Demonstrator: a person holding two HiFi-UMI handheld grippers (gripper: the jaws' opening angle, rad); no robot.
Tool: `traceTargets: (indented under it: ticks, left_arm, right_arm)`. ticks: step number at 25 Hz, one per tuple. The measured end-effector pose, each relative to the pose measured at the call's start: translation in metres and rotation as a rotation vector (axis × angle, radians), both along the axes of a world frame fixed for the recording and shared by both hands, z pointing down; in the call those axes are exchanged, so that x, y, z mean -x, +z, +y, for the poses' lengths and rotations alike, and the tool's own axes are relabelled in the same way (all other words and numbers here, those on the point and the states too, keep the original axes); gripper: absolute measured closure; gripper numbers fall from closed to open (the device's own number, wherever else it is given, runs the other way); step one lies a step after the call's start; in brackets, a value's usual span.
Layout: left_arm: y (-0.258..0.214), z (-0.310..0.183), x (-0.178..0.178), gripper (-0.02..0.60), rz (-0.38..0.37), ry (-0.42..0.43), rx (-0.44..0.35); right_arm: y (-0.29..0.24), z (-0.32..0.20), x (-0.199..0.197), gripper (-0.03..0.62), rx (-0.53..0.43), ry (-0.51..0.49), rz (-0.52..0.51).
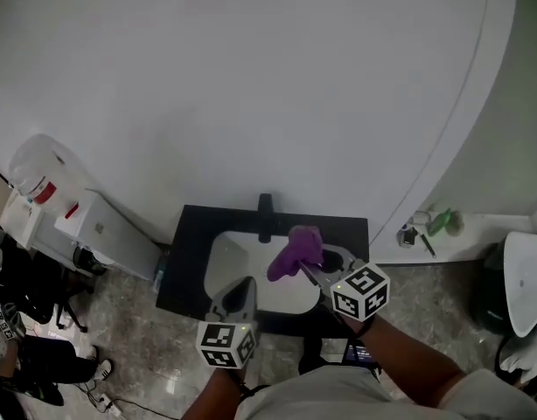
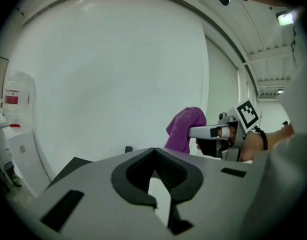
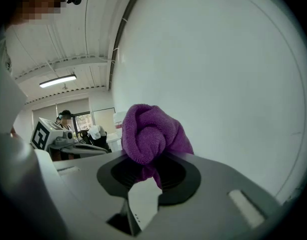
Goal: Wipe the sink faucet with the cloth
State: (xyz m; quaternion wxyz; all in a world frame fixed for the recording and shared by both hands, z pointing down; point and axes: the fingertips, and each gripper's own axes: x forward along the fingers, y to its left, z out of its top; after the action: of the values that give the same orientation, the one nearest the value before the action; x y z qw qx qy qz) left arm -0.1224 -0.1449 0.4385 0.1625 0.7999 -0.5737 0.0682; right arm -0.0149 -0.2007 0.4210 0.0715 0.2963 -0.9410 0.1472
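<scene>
A black faucet (image 1: 265,210) stands at the back of a white sink (image 1: 226,257) set in a black counter (image 1: 191,254). My right gripper (image 1: 307,269) is shut on a bunched purple cloth (image 1: 296,251), held above the basin's right side, just right of and nearer than the faucet. In the right gripper view the cloth (image 3: 151,133) bulges out of the gripper (image 3: 149,165). My left gripper (image 1: 243,284) hovers over the basin's front, shut with nothing in it (image 2: 154,152). Its view shows the cloth (image 2: 185,127) and the faucet top (image 2: 128,148).
A plain white wall rises behind the counter. At the left stand a clear water jug (image 1: 39,173) and a white cabinet (image 1: 107,234). A ledge at the right carries small green and metal items (image 1: 431,224). A white fixture (image 1: 524,278) sits far right.
</scene>
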Motion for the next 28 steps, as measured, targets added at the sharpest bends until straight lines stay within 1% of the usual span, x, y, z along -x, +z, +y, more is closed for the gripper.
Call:
traceTargets:
  ticks: [5, 8, 13, 16, 21, 23, 25, 28]
  left_arm:
    - [0.022, -0.054, -0.006, 0.577, 0.000, -0.022, 0.041]
    - [0.038, -0.076, -0.001, 0.577, 0.002, -0.019, 0.061]
    - [0.060, -0.103, 0.011, 0.577, 0.023, -0.004, 0.098]
    - [0.069, -0.122, 0.020, 0.577, 0.035, 0.007, 0.107]
    - [0.092, -0.148, 0.034, 0.577, 0.039, 0.011, 0.123]
    - [0.105, -0.154, 0.038, 0.577, 0.022, 0.024, 0.129]
    - [0.119, -0.157, 0.039, 0.577, 0.002, 0.050, 0.140]
    - [0.131, -0.159, 0.038, 0.577, 0.020, 0.070, 0.156]
  right_arm:
    - [0.027, -0.075, 0.007, 0.511, 0.045, -0.039, 0.018]
    - [0.045, -0.108, 0.018, 0.511, 0.070, -0.047, 0.030]
    - [0.080, -0.155, 0.042, 0.511, 0.097, -0.045, 0.093]
    - [0.110, -0.188, 0.057, 0.510, 0.133, -0.030, 0.127]
    - [0.177, -0.234, 0.080, 0.510, 0.193, -0.018, 0.184]
    - [0.196, -0.248, 0.090, 0.510, 0.199, -0.016, 0.170]
    - [0.199, -0.258, 0.095, 0.508, 0.184, -0.002, 0.120]
    - [0.196, -0.265, 0.094, 0.508, 0.166, 0.023, 0.116]
